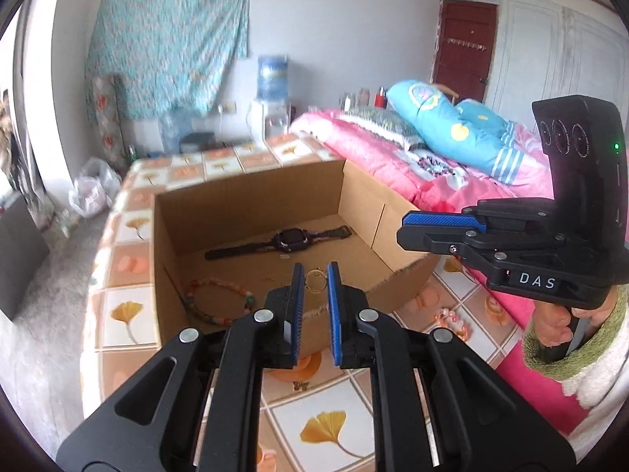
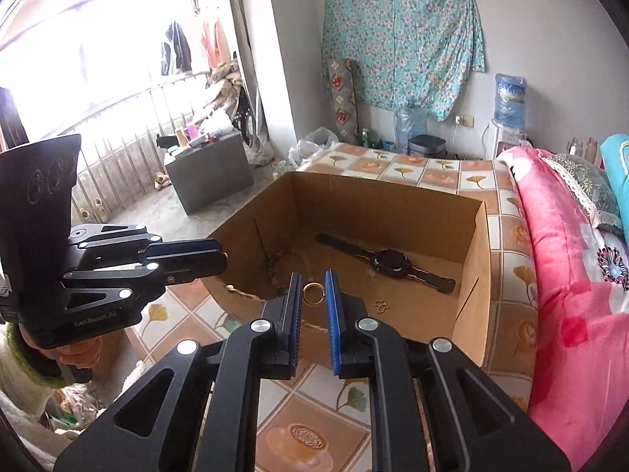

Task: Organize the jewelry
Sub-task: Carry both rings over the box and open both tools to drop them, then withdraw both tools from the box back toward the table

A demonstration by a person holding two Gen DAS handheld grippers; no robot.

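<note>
An open cardboard box (image 1: pixel 173 236) (image 2: pixel 477 275) stands on the tiled table. Inside lie a black watch (image 1: pixel 289 238) (image 2: pixel 389 261), a bead bracelet (image 1: pixel 220 303), a gold ring (image 1: pixel 315 280) (image 2: pixel 313 293) and a small gold charm (image 2: pixel 379 305). My left gripper (image 1: pixel 315 275) is open, hovering over the box's near edge with the ring seen between its fingers, below them. My right gripper (image 2: pixel 313 279) is open above the box's near side, the ring in line below it. Each gripper shows in the other's view, left (image 2: pixel 212 259) and right (image 1: pixel 409 226).
A tablecloth with ginkgo-leaf tiles (image 1: pixel 125 314) (image 2: pixel 314 413) covers the table. A small pink-orange trinket (image 1: pixel 452 320) lies on it right of the box. A pink bed with blue pillows (image 1: pixel 432 149) (image 2: pixel 570 275) lies to the right. A water dispenser (image 1: pixel 271 94) stands behind.
</note>
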